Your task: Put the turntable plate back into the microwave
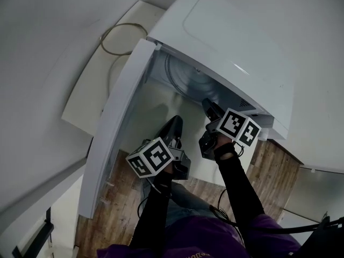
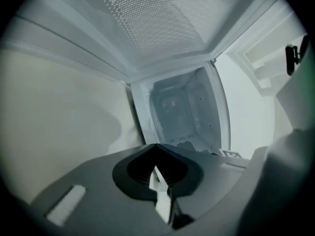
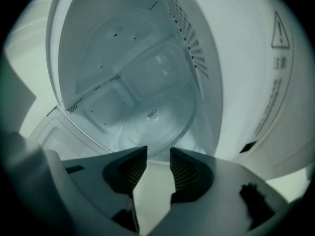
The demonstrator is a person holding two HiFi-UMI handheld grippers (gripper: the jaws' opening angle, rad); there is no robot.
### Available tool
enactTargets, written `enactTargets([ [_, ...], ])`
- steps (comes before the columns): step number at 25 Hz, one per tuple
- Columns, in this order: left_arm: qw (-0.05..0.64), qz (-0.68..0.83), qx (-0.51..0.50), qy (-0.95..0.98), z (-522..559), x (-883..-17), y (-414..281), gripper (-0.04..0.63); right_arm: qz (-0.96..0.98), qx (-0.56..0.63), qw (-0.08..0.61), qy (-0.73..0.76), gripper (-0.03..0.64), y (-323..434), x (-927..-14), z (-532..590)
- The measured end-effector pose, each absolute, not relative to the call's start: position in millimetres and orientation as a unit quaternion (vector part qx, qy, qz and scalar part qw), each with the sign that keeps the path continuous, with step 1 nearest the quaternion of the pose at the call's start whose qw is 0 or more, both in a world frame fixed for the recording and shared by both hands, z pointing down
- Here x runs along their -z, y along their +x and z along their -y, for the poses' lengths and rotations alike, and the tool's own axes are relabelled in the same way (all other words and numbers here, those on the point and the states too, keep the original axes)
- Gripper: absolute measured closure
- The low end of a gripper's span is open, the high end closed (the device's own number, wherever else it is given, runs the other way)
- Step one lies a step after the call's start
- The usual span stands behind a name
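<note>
The white microwave stands with its door swung wide. The clear glass turntable plate lies on the cavity floor, its centre hub showing through; in the head view the plate shows as a pale disc inside. My right gripper hangs at the cavity mouth just in front of the plate's near rim, jaws open with nothing between them; from above the right gripper points into the opening. My left gripper is shut and empty, a little back from the opening; its tip faces the cavity.
The perforated inner face of the open door lies close beside the left gripper. A looped cable rests on the white counter behind the microwave. Wooden floor shows below. A warning label marks the microwave's front frame.
</note>
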State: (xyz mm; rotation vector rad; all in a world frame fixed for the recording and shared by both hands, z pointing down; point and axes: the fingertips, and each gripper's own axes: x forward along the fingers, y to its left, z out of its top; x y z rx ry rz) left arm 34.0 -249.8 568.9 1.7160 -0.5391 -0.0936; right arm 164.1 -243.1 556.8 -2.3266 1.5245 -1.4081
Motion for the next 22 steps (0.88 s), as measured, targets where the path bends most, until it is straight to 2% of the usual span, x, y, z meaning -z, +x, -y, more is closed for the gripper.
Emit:
enactTargets([
  [4,0.612,0.243,0.037,0.751,249.3,-564.4,29.3,0.591,-0.493,0.438,-0.009,-0.751,0.479,167.6,-548.3,234.6],
  [7,0.601,0.251,0.043,0.757,249.2,-556.6,25.4,0.591,-0.502,0.439,0.003,-0.745,0.479,161.4,-539.7,225.8],
  [11,0.547,0.256,0.055,0.795,250.0,-531.0,24.1,0.591,-0.543,0.417,0.013,-0.729,0.479,138.3,-521.3,211.2],
  [15,0.449,0.281,0.062,0.846,246.7,-488.8,21.2,0.591,-0.642,0.311,-0.011,-0.701,0.479,107.2,-465.8,206.7],
  [18,0.356,0.303,0.072,0.881,244.4,-446.0,17.9,0.592,-0.683,0.223,-0.003,-0.696,0.485,94.9,-411.6,202.7],
  [20,0.290,0.320,0.079,0.898,245.8,-413.9,16.9,0.592,-0.692,0.160,0.004,-0.704,0.544,94.1,-373.3,201.6],
  [22,0.215,0.335,0.092,0.913,246.3,-376.9,15.4,0.592,-0.696,0.103,0.011,-0.710,0.569,93.3,-339.3,199.9],
])
